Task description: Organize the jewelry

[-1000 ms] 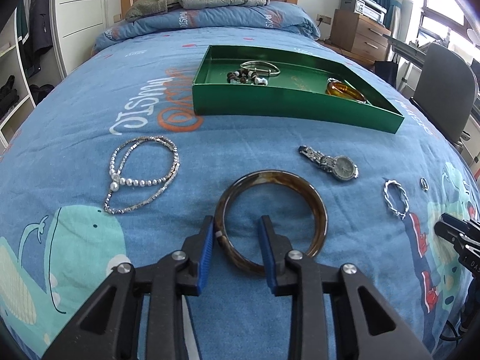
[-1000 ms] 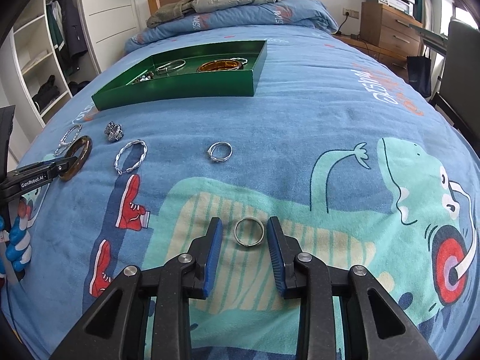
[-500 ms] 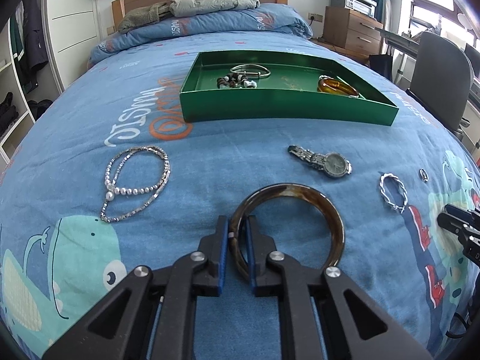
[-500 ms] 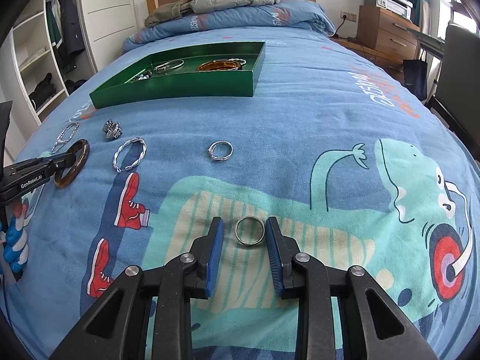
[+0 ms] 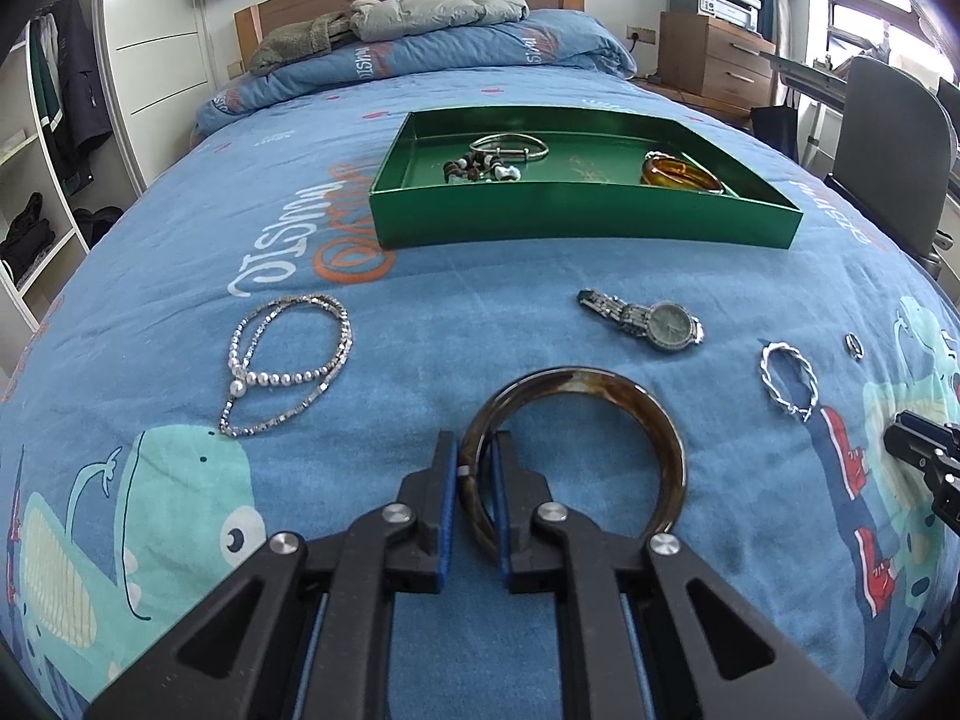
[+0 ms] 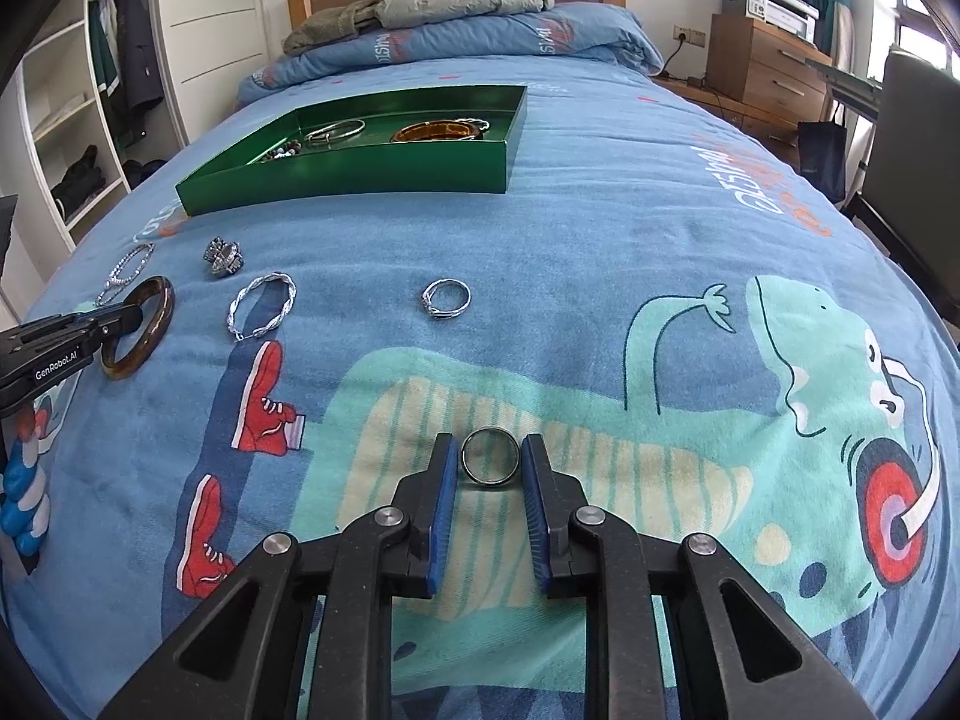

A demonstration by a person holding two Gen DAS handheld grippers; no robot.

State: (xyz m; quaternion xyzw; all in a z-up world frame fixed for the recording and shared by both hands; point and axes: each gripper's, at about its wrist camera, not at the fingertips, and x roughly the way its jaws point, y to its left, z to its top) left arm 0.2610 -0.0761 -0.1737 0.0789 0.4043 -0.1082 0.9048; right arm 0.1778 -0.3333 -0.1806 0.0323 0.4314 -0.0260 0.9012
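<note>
My left gripper [image 5: 475, 450] is shut on the near-left rim of a dark brown tortoiseshell bangle [image 5: 636, 402], held just above the blue bedspread; it also shows in the right wrist view [image 6: 141, 327]. My right gripper [image 6: 489, 456] is open, its pads on either side of a plain silver ring [image 6: 490, 464] lying on the bedspread. The green tray [image 5: 588, 219] sits farther back and holds an amber bangle [image 5: 681, 174], a silver bangle [image 5: 510, 147] and a bead bracelet [image 5: 480, 168].
On the bedspread lie a pearl and chain necklace [image 5: 288, 360], a silver watch [image 5: 651, 321], a twisted silver bracelet [image 5: 789, 381] and a small ring [image 6: 447, 299]. A chair [image 5: 888, 138] and a wooden dresser [image 5: 714, 60] stand right of the bed; shelves stand left.
My left gripper closed on the bangle's rim and lifted it slightly toward the tray side. My right gripper stayed around the silver ring, its pads a little closer together.
</note>
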